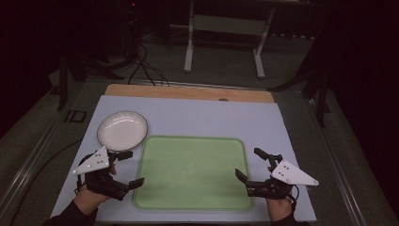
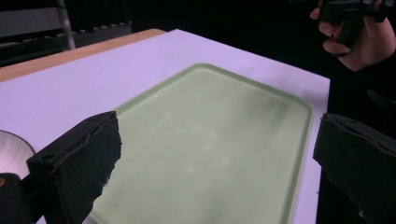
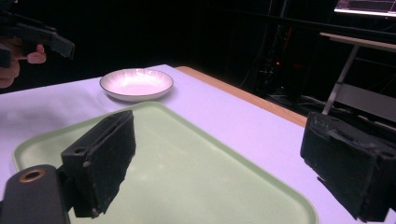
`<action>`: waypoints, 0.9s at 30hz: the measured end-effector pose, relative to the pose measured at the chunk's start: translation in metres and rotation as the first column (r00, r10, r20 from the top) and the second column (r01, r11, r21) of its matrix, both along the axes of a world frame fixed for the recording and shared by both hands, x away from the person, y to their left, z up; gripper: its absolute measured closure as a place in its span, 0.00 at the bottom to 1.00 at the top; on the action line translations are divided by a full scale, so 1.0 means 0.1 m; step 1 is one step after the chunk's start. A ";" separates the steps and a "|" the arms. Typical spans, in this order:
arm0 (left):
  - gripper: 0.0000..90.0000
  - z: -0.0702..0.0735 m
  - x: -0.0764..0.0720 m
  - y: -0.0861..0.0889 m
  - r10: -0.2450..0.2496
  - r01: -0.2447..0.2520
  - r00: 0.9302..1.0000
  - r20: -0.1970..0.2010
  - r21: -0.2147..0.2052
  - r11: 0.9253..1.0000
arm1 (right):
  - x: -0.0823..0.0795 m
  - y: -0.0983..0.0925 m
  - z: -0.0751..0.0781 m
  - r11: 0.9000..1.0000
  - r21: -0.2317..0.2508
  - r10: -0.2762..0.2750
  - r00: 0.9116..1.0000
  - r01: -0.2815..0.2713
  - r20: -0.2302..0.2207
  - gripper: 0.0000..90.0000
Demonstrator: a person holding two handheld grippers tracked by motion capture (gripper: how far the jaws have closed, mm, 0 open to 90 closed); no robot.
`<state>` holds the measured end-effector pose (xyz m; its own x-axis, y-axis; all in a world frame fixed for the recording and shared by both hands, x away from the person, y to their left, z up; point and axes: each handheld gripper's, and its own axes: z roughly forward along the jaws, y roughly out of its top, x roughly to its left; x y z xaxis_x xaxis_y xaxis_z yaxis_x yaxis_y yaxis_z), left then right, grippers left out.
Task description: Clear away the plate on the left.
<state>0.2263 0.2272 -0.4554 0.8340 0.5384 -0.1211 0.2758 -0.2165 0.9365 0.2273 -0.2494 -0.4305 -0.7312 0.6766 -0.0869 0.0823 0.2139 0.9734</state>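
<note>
The flat pale-green plastic tray (image 1: 192, 172) lies lengthwise between both grippers. The left gripper (image 1: 128, 168), jaws released and empty, is held nearer the white round ceramic plate (image 1: 122, 130) at the tray's far-left corner; the right gripper (image 1: 251, 165) is likewise released.

Forearms cropped by bottom edge of high view, just past the wrists. In left gripper view, plate (image 2: 11, 154) cut by left edge and partly behind the near jaw, only a sliver visible; tray (image 2: 210, 140) near end ran off the bottom edge. In right gripper view, tray (image 3: 196, 172) near edge cropped at the bottom, far hand (image 3: 9, 65) cut by left edge. Background beyond table too dark to resolve.
</note>
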 end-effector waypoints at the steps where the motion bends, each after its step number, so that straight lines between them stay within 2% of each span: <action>1: 0.01 0.01 -0.01 -0.02 -0.012 0.012 1.000 -0.007 0.006 1.000 | 0.00 0.00 0.00 1.000 0.002 0.001 1.000 -0.001 -0.001 0.11; 5: 0.01 0.05 -0.03 -0.07 -0.036 0.036 0.999 -0.010 0.025 0.999 | -0.01 0.01 0.01 1.000 -0.001 0.004 1.000 -0.004 0.003 0.11; 9: 0.01 0.16 -0.04 -0.15 -0.077 0.077 0.997 -0.018 0.031 0.997 | -0.01 0.02 0.01 1.000 0.001 0.008 1.000 -0.008 0.000 0.11; 14: 0.01 0.26 -0.05 -0.21 -0.102 0.102 0.995 -0.002 0.055 0.993 | -0.03 0.05 0.01 1.000 -0.007 0.014 1.000 -0.014 0.006 0.11; 20: 0.02 0.39 -0.05 -0.25 -0.117 0.114 0.993 0.030 0.083 0.990 | -0.03 0.06 0.01 1.000 -0.014 0.017 1.000 -0.017 0.009 0.11; 25: 0.02 0.49 -0.04 -0.26 -0.119 0.115 0.992 0.035 0.093 0.989 | -0.02 0.07 0.01 1.000 -0.013 0.018 1.000 -0.018 0.008 0.11; 27: 0.02 0.57 -0.01 -0.23 -0.114 0.110 0.993 0.040 0.092 0.990 | -0.02 0.07 0.01 1.000 -0.013 0.018 1.000 -0.018 0.006 0.11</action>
<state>0.2252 0.2037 -0.3982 0.8929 0.4486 -0.0378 0.2034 -0.3270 0.9229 0.2250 -0.2425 -0.4292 -0.7427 0.6621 -0.1002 0.0723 0.2281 0.9710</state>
